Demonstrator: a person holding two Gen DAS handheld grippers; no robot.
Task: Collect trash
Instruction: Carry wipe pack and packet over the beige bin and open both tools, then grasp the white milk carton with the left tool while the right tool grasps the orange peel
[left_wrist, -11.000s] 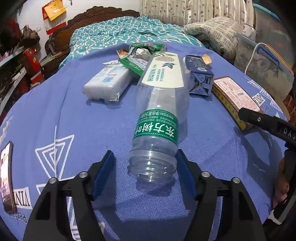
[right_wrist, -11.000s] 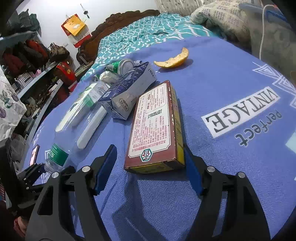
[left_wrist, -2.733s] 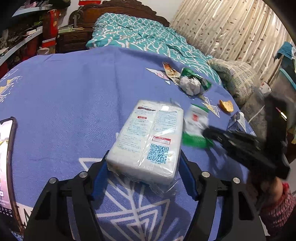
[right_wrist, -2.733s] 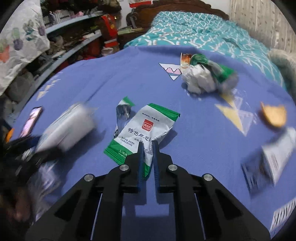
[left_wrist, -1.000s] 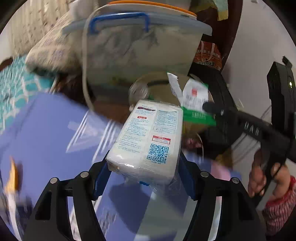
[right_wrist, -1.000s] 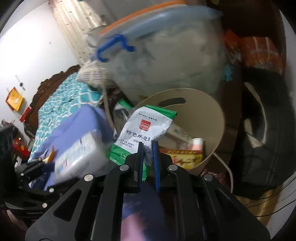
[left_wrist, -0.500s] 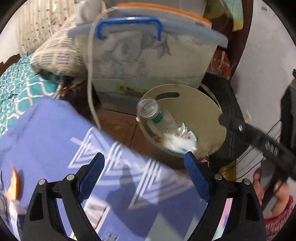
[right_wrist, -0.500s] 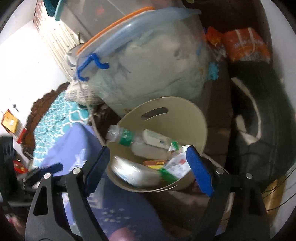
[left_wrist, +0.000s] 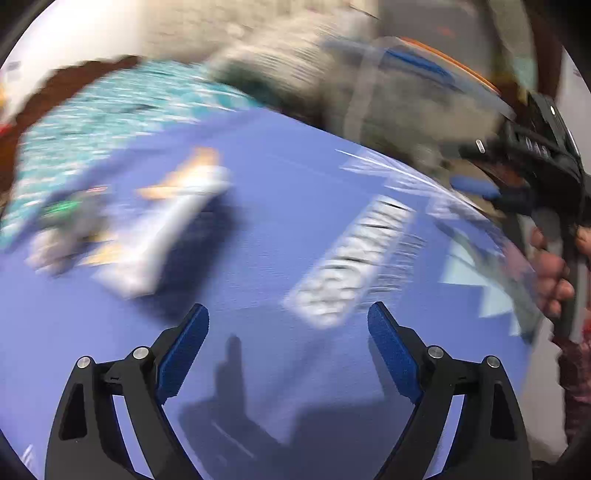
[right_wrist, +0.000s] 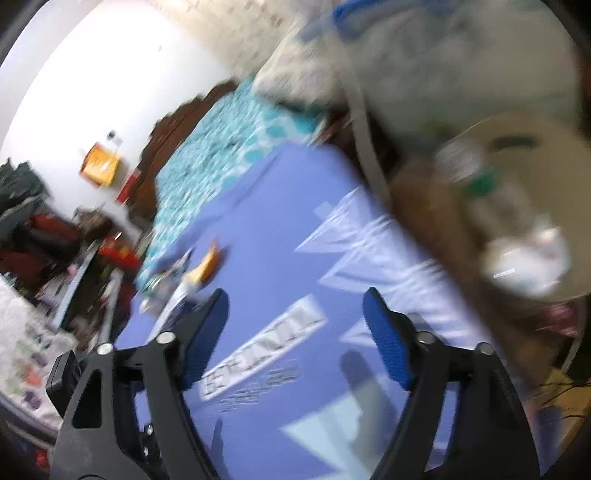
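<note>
Both views are motion-blurred. My left gripper (left_wrist: 288, 336) is open and empty over the blue cloth (left_wrist: 280, 206). A carton (left_wrist: 166, 236), an orange peel (left_wrist: 181, 177) and a crumpled green-and-white wrapper (left_wrist: 62, 221) lie on the cloth to the left. My right gripper (right_wrist: 295, 325) is open and empty; it also shows at the right edge of the left wrist view (left_wrist: 480, 184). The beige trash bin (right_wrist: 532, 136) at the right holds a bottle (right_wrist: 476, 177) and white packets (right_wrist: 524, 258). The carton (right_wrist: 173, 295) and peel (right_wrist: 207, 266) lie far left.
A clear storage box with a blue handle (right_wrist: 436, 55) stands behind the bin. A teal bedspread (right_wrist: 229, 140) and wooden headboard lie beyond the cloth. Cluttered shelves (right_wrist: 44, 236) are at the left. White "VINTAGE" lettering (right_wrist: 258, 350) is printed on the cloth.
Both grippers let their packets fall into the bin and opened. Both have since swung from the bin back over the blue cloth, toward the carton and peel.
</note>
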